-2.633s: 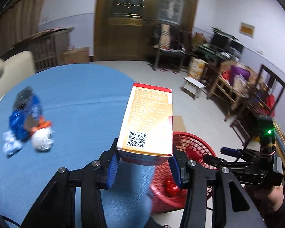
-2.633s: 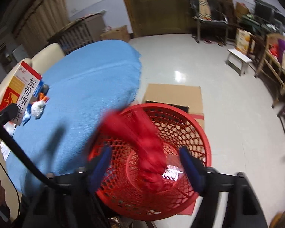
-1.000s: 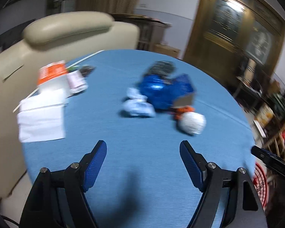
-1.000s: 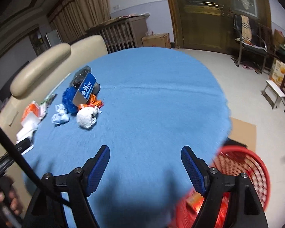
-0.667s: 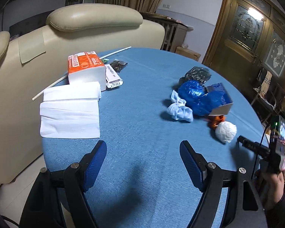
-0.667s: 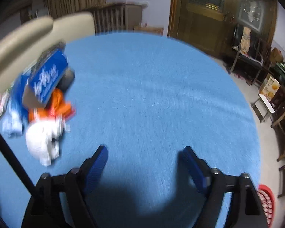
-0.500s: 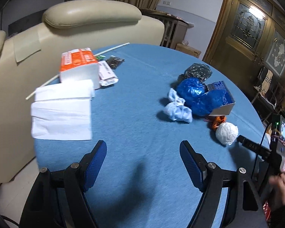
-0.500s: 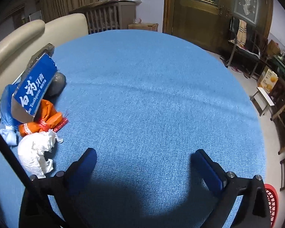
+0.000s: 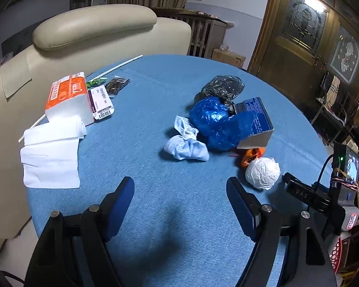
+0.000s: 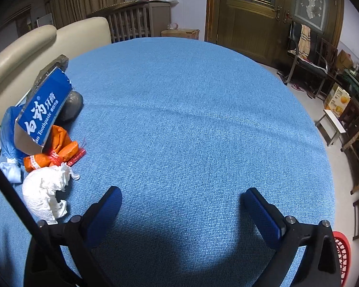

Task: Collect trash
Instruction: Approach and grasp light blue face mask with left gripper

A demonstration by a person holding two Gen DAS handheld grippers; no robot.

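Observation:
A heap of trash lies on the round blue table (image 9: 155, 203): a crumpled white paper ball (image 9: 262, 172) (image 10: 44, 192), an orange wrapper (image 9: 250, 156) (image 10: 52, 153), a blue toothpaste box (image 9: 256, 122) (image 10: 44, 113), a blue plastic bag (image 9: 215, 122), a pale blue wad (image 9: 185, 142) and a dark bag (image 9: 222, 87). My left gripper (image 9: 180, 202) is open and empty, short of the pale blue wad. My right gripper (image 10: 182, 211) stands wide open over bare cloth, with the paper ball just left of its left finger. It also shows in the left wrist view, right of the ball.
An orange-and-white tissue pack (image 9: 68, 96), loose white tissues (image 9: 51, 153), small packets (image 9: 103, 102) and a white stick (image 9: 117, 67) lie at the table's left. A cream sofa (image 9: 88, 31) stands behind. A red basket (image 10: 342, 256) sits on the floor at the right.
Both grippers swung from the basket to the table, empty. The right one opened wider and sank toward the cloth beside the paper ball. The left edged closer to the trash heap.

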